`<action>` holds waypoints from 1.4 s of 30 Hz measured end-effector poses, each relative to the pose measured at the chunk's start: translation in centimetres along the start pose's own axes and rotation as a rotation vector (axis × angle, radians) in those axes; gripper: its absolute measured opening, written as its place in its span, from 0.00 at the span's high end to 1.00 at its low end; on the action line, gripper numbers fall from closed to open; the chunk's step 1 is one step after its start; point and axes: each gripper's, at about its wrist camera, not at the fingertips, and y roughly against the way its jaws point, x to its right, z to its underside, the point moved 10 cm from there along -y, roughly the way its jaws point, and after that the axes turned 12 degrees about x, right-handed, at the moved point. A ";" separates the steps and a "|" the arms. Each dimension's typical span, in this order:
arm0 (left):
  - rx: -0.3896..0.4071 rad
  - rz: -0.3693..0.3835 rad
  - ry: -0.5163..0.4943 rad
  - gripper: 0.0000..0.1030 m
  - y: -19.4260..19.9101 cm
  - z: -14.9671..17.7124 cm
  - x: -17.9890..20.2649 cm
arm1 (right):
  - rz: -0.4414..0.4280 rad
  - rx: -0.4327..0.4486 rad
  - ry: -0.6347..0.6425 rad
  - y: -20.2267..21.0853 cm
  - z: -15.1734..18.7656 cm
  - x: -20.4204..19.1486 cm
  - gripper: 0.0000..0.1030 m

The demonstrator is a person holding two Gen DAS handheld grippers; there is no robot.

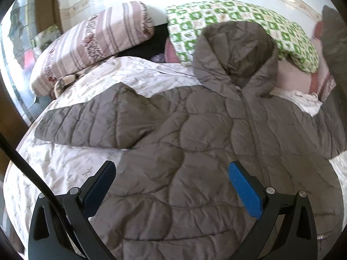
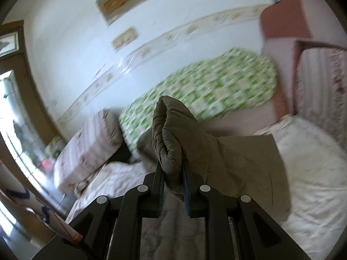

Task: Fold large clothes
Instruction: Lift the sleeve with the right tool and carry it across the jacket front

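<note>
Left wrist view: your left gripper (image 1: pixel 172 186) hangs spread wide above the jacket (image 1: pixel 195 151), holding nothing. 1 jacket lies front-up on the bed (image 1: pixel 54 169), zip closed. Its long axis runs away from you, from the hem below the fingers up to the hood (image 1: pixel 236 52) at the far end. 1 sleeve (image 1: pixel 95 123) lies out flat to the left of the body, ahead and left of this gripper. The hood rests against 1 green pillow (image 1: pixel 238 15); 1 striped pillow (image 1: pixel 91 43) sits further left.

Right wrist view: your right gripper (image 2: pixel 173 186) is pressed together on a bunched fold of jacket fabric (image 2: pixel 171 138), probably the other sleeve's cuff, lifted clear of the bed. The rest of that fabric trails down and right from the fingers. The view is motion-blurred, so which part is pinched is a judgement only.

Coming move: the lifted fabric likely goes across the body toward the zip line. The right gripper already holds it; the left gripper is nearer the flat sleeve.
</note>
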 end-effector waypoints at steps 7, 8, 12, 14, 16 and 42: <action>0.007 -0.050 0.051 0.00 -0.2 -0.3 -3.0 | -0.079 -0.184 0.011 -6.1 8.8 -4.2 0.84; 0.005 -0.055 0.060 0.00 -0.3 -0.3 -3.4 | -0.081 -0.212 0.018 -7.0 10.3 -4.5 0.84; 0.007 -0.072 0.076 0.00 -0.3 -0.4 -4.2 | -0.072 -0.322 0.038 -10.5 16.1 -4.2 0.85; 0.006 -0.074 0.081 0.00 -0.4 -0.5 -4.4 | -0.067 -0.369 0.043 -11.7 18.5 -4.0 0.85; 0.006 -0.081 0.085 0.00 -0.5 -0.5 -4.6 | -0.082 -0.406 0.033 -12.3 20.7 -4.0 0.85; -0.090 -0.046 -0.015 0.00 -7.8 0.0 -0.4 | 0.321 -0.360 -0.010 -10.7 15.2 14.9 0.72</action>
